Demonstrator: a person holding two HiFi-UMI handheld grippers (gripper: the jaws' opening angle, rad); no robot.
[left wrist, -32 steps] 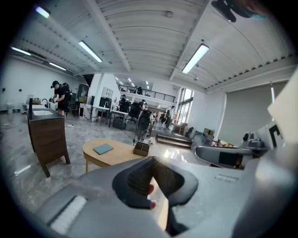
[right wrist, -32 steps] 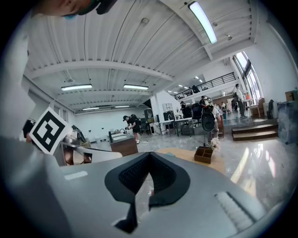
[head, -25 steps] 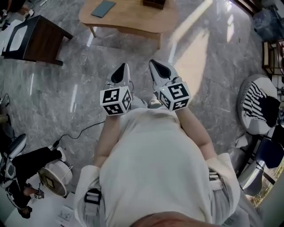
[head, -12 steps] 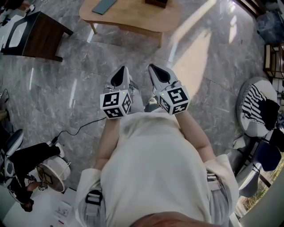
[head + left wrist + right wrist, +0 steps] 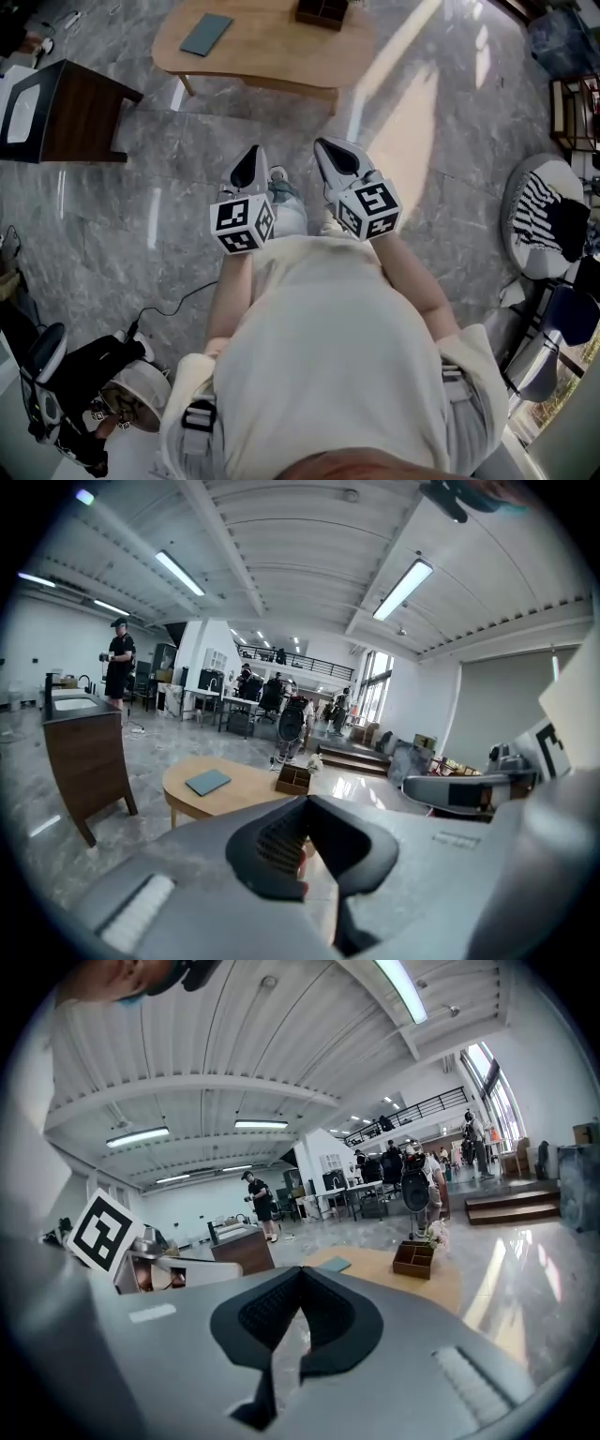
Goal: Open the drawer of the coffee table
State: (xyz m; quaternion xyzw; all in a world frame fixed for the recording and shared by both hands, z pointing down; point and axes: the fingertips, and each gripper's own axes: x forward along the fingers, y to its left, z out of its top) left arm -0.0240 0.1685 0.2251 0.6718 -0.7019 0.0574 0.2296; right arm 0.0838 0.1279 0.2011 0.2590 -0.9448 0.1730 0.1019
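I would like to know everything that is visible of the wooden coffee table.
The coffee table has a rounded top of light wood on short wooden legs and stands on the grey marble-like floor. A flat blue-grey pad lies on its left part; a dark wooden box with compartments stands near its far edge. No drawer shows in these views.

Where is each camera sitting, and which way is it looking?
Head view: on the person's head, facing steeply down at the white shirt, the left gripper and right gripper.
Left gripper view: on the left gripper, facing along its shut jaws toward the coffee table.
Right gripper view: on the right gripper, along its shut jaws toward that table.
Shared: all three show the coffee table and its wooden box.
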